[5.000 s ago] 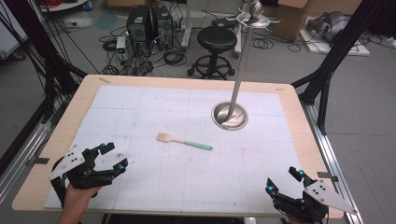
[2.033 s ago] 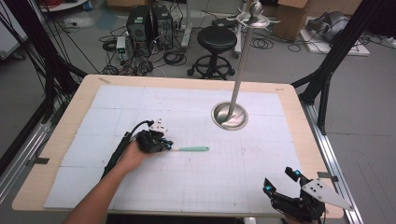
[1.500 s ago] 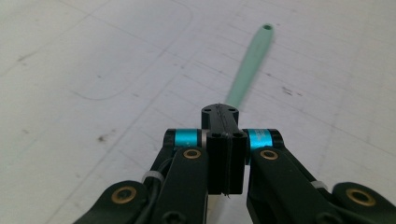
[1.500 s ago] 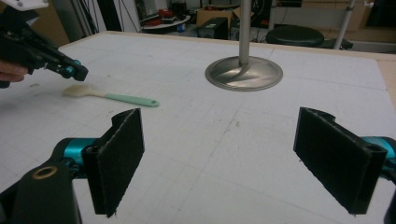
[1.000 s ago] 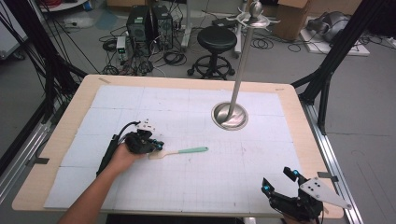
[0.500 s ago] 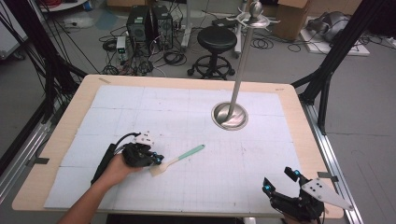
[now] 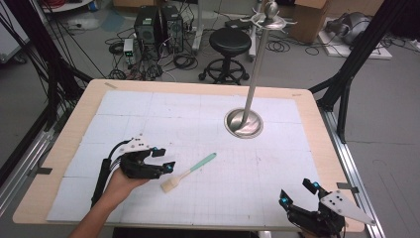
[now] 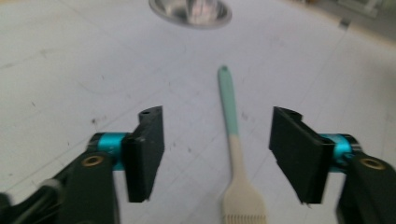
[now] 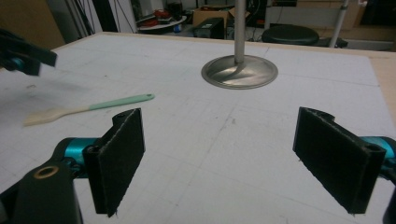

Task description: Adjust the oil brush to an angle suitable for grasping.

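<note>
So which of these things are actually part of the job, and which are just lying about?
Part of the job:
- brush, lying on the table
- left gripper, jaws just opened, brush lying free below them

Just lying about:
- metal stand
- right gripper, open at the table's near corner
- stool and cables on the floor

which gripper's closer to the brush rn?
Left. The left gripper sits right beside the brush, at its bristle end, fingers open and apart from it. The right gripper is far off at the table's near right corner, open too.

brush (image 7: 188,172) just right of left gripper (image 7: 166,164)
</note>
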The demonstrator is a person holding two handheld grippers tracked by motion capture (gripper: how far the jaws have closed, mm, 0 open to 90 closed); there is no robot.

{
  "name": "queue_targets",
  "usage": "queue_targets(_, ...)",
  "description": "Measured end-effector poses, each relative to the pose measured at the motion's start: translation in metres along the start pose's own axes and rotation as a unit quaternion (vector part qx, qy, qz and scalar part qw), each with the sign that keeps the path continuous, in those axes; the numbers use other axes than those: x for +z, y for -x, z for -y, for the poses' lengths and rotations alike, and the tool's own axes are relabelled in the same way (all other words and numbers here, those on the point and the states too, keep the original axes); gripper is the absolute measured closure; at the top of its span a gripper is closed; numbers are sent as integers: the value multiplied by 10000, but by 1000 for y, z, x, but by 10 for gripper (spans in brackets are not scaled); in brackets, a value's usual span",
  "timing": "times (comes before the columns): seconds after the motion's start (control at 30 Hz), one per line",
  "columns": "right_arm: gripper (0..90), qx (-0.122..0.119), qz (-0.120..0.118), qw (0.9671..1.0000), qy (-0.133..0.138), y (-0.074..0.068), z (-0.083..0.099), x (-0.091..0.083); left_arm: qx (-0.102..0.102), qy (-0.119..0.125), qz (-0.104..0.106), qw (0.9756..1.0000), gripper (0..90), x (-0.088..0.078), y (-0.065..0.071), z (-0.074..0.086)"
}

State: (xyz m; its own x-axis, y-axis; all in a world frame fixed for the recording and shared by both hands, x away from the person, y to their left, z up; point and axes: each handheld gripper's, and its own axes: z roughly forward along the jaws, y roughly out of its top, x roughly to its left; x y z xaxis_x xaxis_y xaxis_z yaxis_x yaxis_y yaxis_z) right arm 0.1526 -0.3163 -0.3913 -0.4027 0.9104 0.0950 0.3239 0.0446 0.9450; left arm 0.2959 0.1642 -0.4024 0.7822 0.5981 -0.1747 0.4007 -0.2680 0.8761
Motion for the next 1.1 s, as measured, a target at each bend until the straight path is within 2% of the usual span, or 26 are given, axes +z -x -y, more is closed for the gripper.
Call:
queue_targets(0.03,152,-3,43,10000,17,1,0,-1,-47,165,-25,9998,287,-3,1,1)
queue_targets(0.07,152,26,85,10000,8,2,0,-1,-65,374,-178,9991,250,-9,2,3)
queue_targets(0.1,152,26,85,10000,8,2,0,-1,-65,374,-178,9991,196,-9,2,3)
queue_targets(0.13,152,35,179,9998,-1,4,1,-2,1,590,-241,9980,164,-18,3,6)
queue_targets(0.17,152,35,179,9998,-1,4,1,-2,1,590,-241,9980,172,-18,3,6)
queue_targets(0.3,152,-10,304,9995,-73,6,1,-2,52,875,-327,9956,196,-32,5,12)
queue_targets(0.4,152,17,344,9994,-68,6,1,-2,176,987,-399,9942,200,-43,5,14)
queue_targets(0.47,152,23,378,9993,-56,5,0,-2,154,1103,-427,9929,200,-50,4,17)
queue_targets(0.73,152,74,380,9992,-61,4,1,1,50,1055,-569,9928,181,-56,1,28)
queue_targets(1.1,152,83,351,9993,-49,5,1,1,138,896,-646,9938,197,-50,4,28)
